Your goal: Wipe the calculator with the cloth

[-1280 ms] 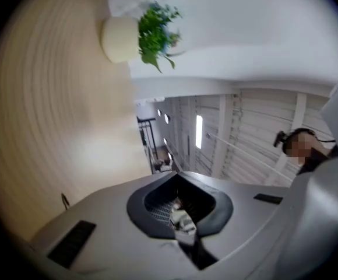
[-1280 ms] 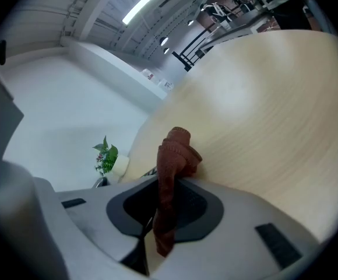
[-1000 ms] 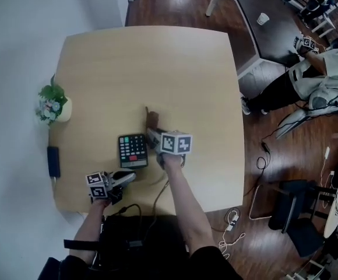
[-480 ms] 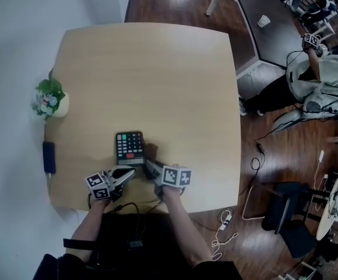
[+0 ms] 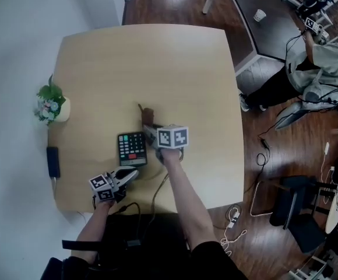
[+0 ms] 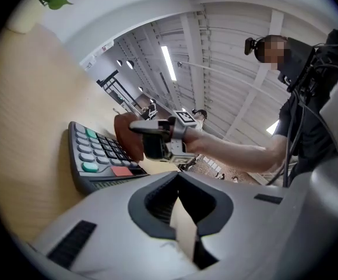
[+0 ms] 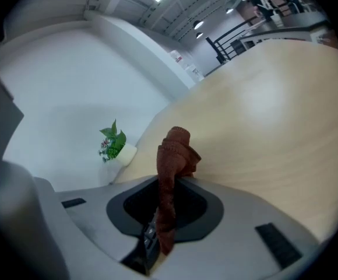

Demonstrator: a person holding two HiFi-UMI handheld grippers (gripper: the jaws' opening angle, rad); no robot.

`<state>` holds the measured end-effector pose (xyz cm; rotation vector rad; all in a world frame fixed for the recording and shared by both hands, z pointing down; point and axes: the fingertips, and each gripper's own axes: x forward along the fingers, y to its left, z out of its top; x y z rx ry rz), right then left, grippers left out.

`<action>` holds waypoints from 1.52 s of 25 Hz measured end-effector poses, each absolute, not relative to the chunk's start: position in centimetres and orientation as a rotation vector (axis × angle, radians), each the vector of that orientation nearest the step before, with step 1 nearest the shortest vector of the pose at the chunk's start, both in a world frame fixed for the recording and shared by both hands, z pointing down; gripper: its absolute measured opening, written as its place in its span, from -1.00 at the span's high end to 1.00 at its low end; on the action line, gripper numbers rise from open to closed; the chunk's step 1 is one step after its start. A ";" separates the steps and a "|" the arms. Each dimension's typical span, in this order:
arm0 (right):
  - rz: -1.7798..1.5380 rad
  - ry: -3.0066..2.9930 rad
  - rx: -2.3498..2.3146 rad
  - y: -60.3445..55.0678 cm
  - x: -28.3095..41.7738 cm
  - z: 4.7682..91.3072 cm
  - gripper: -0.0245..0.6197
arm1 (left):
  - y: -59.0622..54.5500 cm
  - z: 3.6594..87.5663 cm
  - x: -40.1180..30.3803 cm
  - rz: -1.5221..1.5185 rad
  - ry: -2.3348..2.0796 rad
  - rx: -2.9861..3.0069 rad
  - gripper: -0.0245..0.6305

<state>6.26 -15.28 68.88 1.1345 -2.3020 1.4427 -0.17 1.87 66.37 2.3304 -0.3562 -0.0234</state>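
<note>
Right gripper (image 5: 150, 127) pinches the cloth (image 7: 172, 156), plain only in its own view; the head view sets it just beyond the calculator (image 5: 132, 149), forearm stretched over the tabletop (image 5: 157, 69). Left gripper (image 5: 129, 175), pressed together and empty, points level at the calculator.

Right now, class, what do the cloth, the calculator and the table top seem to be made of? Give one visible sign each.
Cloth: soft brown textile, probably knitted or woven; it bunches in limp folds.
Calculator: hard plastic, dark matte case, moulded coloured keys.
Table top: pale wood or wood-look laminate, smooth; faint grain lines, which one is unclear.
</note>
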 end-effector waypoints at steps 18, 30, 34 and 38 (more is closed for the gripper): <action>2.078 -2.127 1.188 3.8 5.4 67.7 0.72 | 1.7 65.7 0.6 -0.081 -0.447 2.237 0.92; 0.839 -2.250 0.646 -18.2 3.1 69.7 0.72 | 0.2 65.4 -2.1 -0.732 -0.621 1.648 0.92; 0.937 -2.164 0.480 -15.1 1.2 71.5 0.72 | -1.6 65.0 -6.2 -0.885 -0.734 1.605 0.92; 1.179 -2.164 0.543 -12.4 2.1 71.3 0.73 | -4.2 66.1 -11.1 -0.998 -0.878 1.526 0.92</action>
